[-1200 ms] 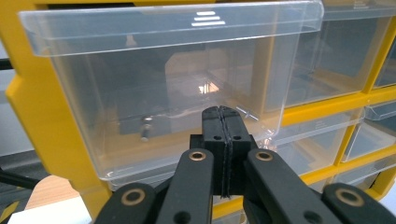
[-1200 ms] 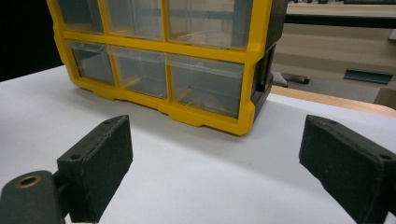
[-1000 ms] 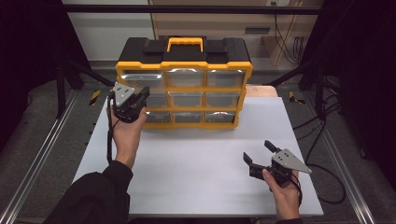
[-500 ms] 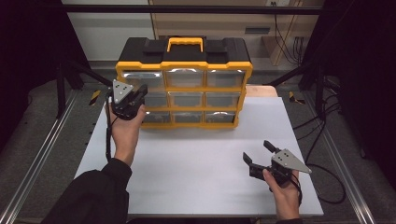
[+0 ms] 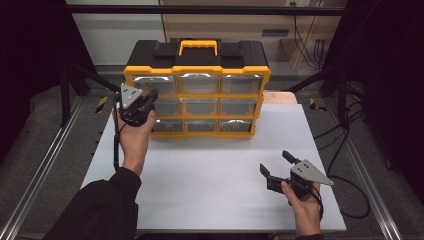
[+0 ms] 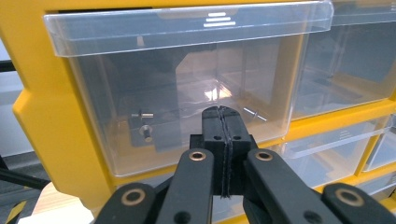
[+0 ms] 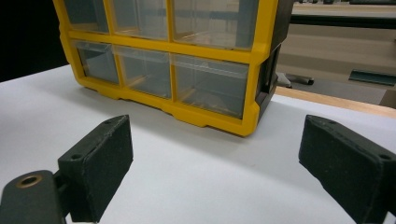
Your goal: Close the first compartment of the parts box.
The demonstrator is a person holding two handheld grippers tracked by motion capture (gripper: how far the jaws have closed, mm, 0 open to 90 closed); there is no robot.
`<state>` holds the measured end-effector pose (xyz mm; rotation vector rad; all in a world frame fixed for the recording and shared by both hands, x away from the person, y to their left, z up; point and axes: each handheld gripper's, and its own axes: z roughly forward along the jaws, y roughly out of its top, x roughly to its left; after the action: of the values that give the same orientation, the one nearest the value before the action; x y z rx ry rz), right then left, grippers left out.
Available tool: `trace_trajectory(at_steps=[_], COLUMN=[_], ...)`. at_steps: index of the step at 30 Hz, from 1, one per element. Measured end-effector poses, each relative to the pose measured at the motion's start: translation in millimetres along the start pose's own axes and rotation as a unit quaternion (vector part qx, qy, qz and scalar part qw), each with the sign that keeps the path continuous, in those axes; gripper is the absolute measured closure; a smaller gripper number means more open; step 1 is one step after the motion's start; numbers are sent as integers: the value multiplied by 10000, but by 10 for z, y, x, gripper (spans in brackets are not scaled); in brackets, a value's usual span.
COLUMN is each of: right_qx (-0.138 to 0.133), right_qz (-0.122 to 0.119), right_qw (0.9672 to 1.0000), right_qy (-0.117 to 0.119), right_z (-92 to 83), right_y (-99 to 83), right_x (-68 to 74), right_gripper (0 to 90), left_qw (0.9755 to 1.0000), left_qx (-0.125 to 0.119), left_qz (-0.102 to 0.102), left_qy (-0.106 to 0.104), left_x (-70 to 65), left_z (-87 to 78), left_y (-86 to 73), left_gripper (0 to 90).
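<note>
1. The high view looks forward and down from above the person's side, taking in the whole table [image 5: 210, 165] and the cabinet [image 5: 197, 90] at its far edge.
2. The left gripper view rides on the left gripper [image 6: 223, 126], facing the cabinet's left drawers [image 6: 187, 88] from very close, slightly tilted.
3. The right gripper view sits low over the table [image 7: 196, 172], looking along the right gripper [image 7: 215, 163] toward the cabinet's bottom right corner [image 7: 247, 126], farther off.
4. All three views share the cabinet front.

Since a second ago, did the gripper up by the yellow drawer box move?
No. The left gripper sits at the same spot against the drawer cabinet, by its left column of drawers, just as before.
</note>
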<state>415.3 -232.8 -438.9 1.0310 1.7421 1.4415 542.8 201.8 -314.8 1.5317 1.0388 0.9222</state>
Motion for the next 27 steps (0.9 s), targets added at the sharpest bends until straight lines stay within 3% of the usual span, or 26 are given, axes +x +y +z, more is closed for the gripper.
trace_trajectory(at_steps=[27], right_qx=[31], right_qz=[85], right_qw=[10000], right_qy=[-5], right_z=[5], right_y=[-2], right_x=[10], right_gripper=[85], left_qw=[10000], left_qx=[-2], left_qz=[22], left_qy=[44], left_x=[20], left_z=[74], left_y=[63], left_gripper=[898])
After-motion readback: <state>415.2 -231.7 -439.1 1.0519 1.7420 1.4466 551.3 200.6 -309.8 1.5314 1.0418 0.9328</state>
